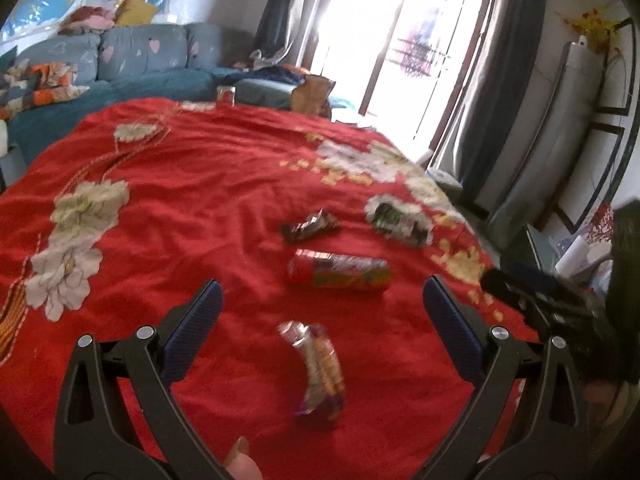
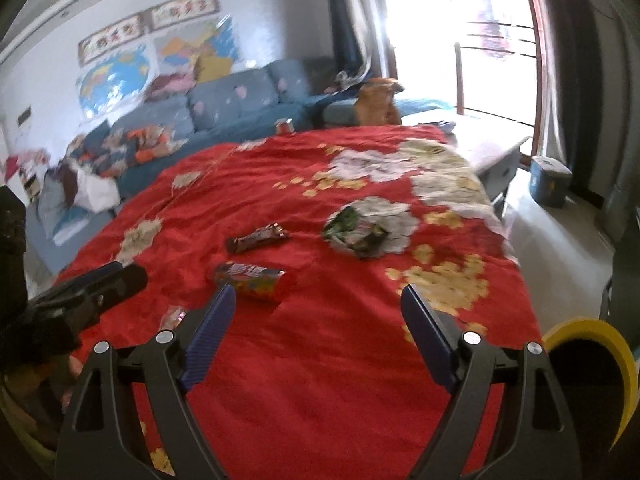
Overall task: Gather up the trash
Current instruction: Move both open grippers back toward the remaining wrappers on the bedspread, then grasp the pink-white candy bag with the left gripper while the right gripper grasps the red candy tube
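Several pieces of trash lie on a red flowered cloth (image 1: 200, 208). A crumpled snack wrapper (image 1: 318, 368) lies between the fingers of my open left gripper (image 1: 322, 292). Beyond it lie a colourful can (image 1: 339, 276) on its side, a dark bar wrapper (image 1: 310, 226) and a green-black packet (image 1: 398, 220). In the right wrist view my right gripper (image 2: 318, 296) is open and empty over the cloth (image 2: 320, 380); the can (image 2: 252, 282) lies by its left fingertip (image 2: 224, 300), the bar wrapper (image 2: 258, 239) and packet (image 2: 356, 232) farther off. The snack wrapper (image 2: 172, 318) peeks at the left.
A yellow-rimmed bin (image 2: 588, 384) stands at the right near the cloth's edge. A blue sofa (image 1: 120, 64) with clutter runs behind. A brown paper bag (image 1: 312, 94) and a red can (image 1: 226, 94) stand at the far edge. A blue pail (image 2: 550, 186) is on the floor.
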Demonstrator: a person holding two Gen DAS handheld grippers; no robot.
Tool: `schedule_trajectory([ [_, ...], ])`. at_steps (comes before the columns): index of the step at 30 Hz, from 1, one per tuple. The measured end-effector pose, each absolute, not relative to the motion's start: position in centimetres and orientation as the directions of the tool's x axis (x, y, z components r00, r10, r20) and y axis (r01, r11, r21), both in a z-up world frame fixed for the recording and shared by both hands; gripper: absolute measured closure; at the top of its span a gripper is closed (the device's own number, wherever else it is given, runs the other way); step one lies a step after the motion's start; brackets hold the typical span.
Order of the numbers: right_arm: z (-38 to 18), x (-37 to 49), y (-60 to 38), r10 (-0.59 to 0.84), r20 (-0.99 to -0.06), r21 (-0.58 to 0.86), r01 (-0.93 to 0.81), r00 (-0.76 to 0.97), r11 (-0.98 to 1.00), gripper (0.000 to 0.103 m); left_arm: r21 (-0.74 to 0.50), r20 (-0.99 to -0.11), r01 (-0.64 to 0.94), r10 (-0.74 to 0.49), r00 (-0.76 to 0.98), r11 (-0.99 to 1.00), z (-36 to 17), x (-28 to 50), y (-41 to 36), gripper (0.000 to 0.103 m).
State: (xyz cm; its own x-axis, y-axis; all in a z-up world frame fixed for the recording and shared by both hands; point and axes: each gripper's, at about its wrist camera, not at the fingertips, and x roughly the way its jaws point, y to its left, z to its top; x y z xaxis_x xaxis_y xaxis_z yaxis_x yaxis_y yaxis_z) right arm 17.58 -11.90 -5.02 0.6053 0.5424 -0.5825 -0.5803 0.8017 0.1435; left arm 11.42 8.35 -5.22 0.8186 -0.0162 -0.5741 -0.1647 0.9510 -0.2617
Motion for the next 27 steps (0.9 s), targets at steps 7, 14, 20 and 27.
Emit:
schedule_trajectory([
  [7, -6.3, 19.8, -7.8, 0.576, -0.636, 0.098, -0.686, 0.514, 0.721, 0.021, -0.279, -0.651, -0.18, -0.048, 0.757, 0.943, -7.7, 11.2, 9.3, 0.017],
  [14, -8.8, 21.9, -4.2, 0.557, -0.717, 0.057, -0.762, 0.418, 0.645, 0.021, -0.287, -0.704, -0.138, -0.111, 0.701, 0.948, -9.7, 11.7, 8.1, 0.04],
  [20, -9.9, 23.0, -2.2, 0.548, -0.746, 0.038, -0.797, 0.379, 0.603, 0.021, -0.276, -0.73, -0.133, -0.117, 0.674, 0.952, -10.9, 11.8, 7.6, 0.055],
  [27, -10.5, 23.4, -0.1, 0.549, -0.764, 0.022, -0.836, 0.34, 0.548, 0.031, -0.278, -0.729, -0.138, -0.115, 0.675, 0.951, -11.2, 11.8, 7.7, 0.076],
])
